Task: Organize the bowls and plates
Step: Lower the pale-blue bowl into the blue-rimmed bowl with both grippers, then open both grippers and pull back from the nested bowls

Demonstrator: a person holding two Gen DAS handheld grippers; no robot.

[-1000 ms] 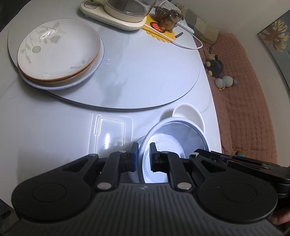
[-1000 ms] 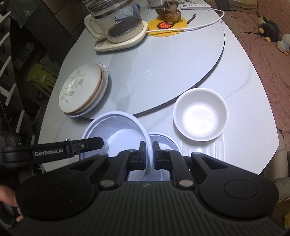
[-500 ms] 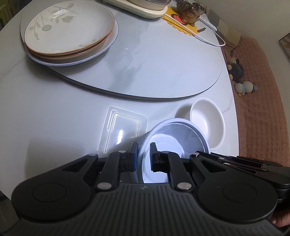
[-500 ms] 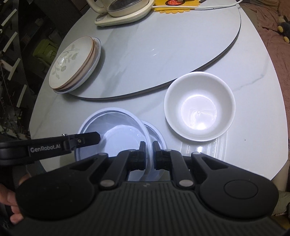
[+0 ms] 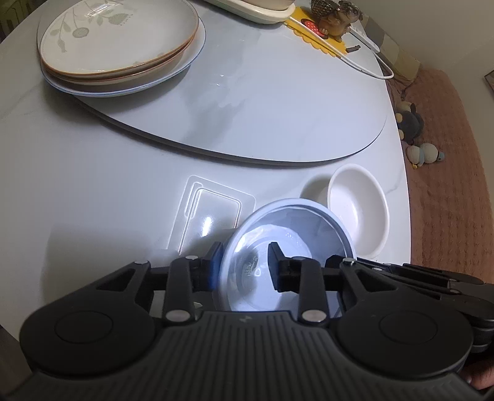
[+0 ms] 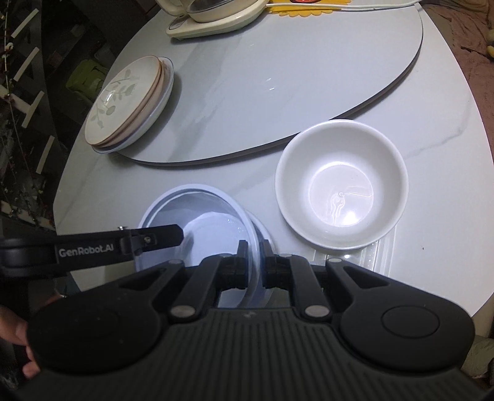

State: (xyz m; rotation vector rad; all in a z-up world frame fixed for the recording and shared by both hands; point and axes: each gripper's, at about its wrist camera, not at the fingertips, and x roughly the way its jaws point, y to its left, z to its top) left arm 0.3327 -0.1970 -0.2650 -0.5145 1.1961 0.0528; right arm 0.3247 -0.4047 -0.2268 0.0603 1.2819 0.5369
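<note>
Left gripper (image 5: 244, 266) jaws just opening, straddling blue bowl (image 5: 288, 243) rim near tabletop (image 5: 92, 185) front edge, pads clear. Right gripper (image 6: 253, 265) clenched on opposite rim.

The kettle (image 6: 213, 15) was cut off by the top edge. The gripper bodies hid the pale blue bowl's (image 5: 287, 228) near side.
</note>
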